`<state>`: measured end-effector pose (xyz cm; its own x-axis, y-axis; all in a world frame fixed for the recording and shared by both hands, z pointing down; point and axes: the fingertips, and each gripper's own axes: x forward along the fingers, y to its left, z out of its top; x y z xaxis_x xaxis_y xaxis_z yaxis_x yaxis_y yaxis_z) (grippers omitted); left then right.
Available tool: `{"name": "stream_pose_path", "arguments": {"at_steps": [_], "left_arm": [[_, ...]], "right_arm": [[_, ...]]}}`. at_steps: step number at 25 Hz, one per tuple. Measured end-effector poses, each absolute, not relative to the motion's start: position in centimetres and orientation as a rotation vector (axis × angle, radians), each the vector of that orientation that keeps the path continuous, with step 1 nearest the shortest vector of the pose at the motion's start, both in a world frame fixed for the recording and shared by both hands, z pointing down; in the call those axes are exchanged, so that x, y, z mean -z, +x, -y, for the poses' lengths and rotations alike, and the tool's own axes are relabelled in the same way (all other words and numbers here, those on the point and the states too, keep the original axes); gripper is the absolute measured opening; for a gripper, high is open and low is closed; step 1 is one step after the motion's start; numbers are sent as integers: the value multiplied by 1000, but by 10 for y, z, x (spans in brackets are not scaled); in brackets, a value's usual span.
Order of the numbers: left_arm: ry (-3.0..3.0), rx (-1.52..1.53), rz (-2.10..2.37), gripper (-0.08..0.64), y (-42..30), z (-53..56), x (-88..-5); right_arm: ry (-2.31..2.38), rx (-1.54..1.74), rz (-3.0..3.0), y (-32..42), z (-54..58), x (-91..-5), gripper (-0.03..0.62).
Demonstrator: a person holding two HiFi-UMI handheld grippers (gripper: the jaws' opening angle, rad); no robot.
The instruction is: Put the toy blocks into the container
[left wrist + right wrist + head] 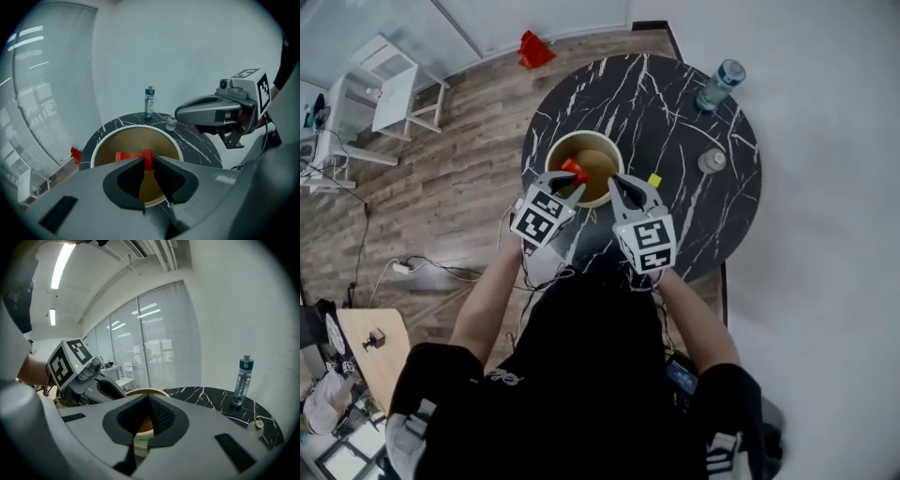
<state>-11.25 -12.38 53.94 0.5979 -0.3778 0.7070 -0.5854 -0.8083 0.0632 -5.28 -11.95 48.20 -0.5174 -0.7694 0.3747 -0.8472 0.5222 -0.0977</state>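
Red toy block (575,171) looks light, stiff and slick (plastic, probably), pinched by one narrow limb in the left hand-held gripper (148,164) above the container (551,156). The right hand-held gripper (149,401) is closed and empty. The jaws hide the block's full shape; a yellow block (653,179) right of the container is too small to judge.

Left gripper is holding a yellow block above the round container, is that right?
No. The block in the left gripper is red, not yellow; the left gripper view shows it, held above the round container.
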Motion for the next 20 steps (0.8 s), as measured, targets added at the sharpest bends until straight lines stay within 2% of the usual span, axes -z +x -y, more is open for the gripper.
{"name": "stream_pose_path", "arguments": {"at_steps": [9,20], "left_arm": [[2513,-1199,643,63,-107,118,-554],[2453,-1215,663,63,-107,110,-567]], "right_arm": [[1394,-435,2455,-39,117,-491,-3],[1375,-435,2467,-34,113,-492,-3]]}}
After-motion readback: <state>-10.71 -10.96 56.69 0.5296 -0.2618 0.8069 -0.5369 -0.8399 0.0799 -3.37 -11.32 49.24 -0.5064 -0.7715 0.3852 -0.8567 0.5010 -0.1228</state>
